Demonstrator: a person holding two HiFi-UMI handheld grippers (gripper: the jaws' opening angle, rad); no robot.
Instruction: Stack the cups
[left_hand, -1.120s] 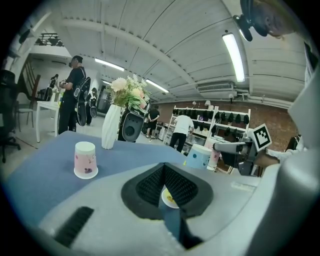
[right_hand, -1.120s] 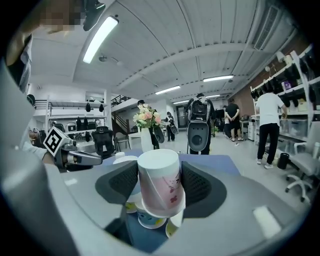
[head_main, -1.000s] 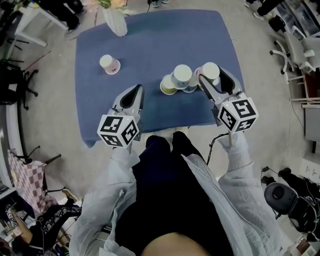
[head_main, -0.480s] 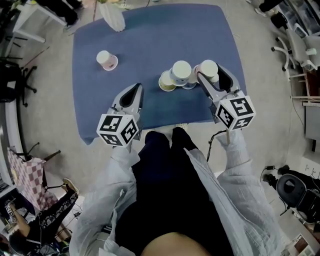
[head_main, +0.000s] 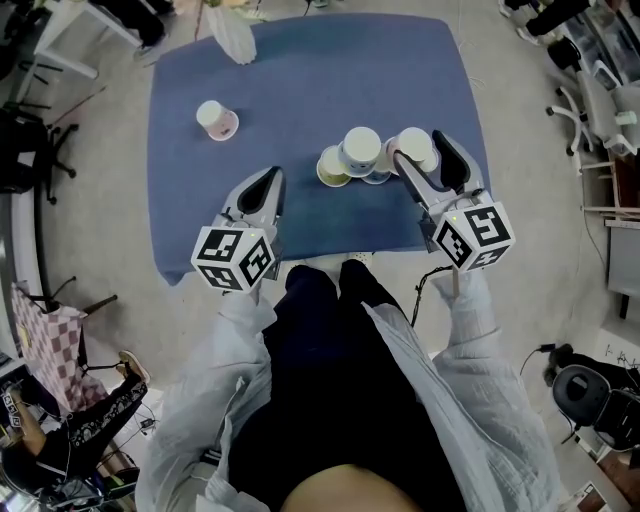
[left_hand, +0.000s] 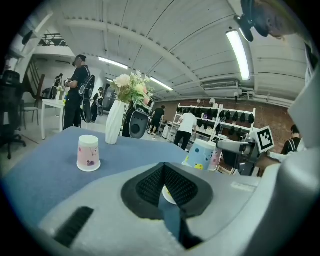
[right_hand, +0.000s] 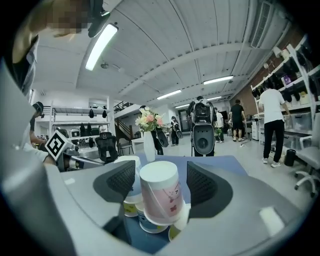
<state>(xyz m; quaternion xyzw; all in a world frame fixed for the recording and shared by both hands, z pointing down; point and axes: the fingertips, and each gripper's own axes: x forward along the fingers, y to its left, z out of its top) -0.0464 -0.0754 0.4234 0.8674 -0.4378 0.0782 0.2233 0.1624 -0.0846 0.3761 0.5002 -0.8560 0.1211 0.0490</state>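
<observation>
Cups (head_main: 358, 152) cluster at the tips of the right gripper (right_hand: 161, 176), whose jaws have just been opening, with an upturned pink cup (right_hand: 160, 197) between them and the pads clear of it; the left gripper (left_hand: 163, 172) is closed and empty. This looks like a release; next, back away without tipping it, then fetch the lone cup (head_main: 216, 119) beyond the left gripper

No words or numbers can be read anywhere. The white marker cubes (head_main: 233, 258) show only black square patterns.

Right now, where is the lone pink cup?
In the head view, the lone pink cup stands upside down on the blue cloth, far left, near the vase.
</observation>
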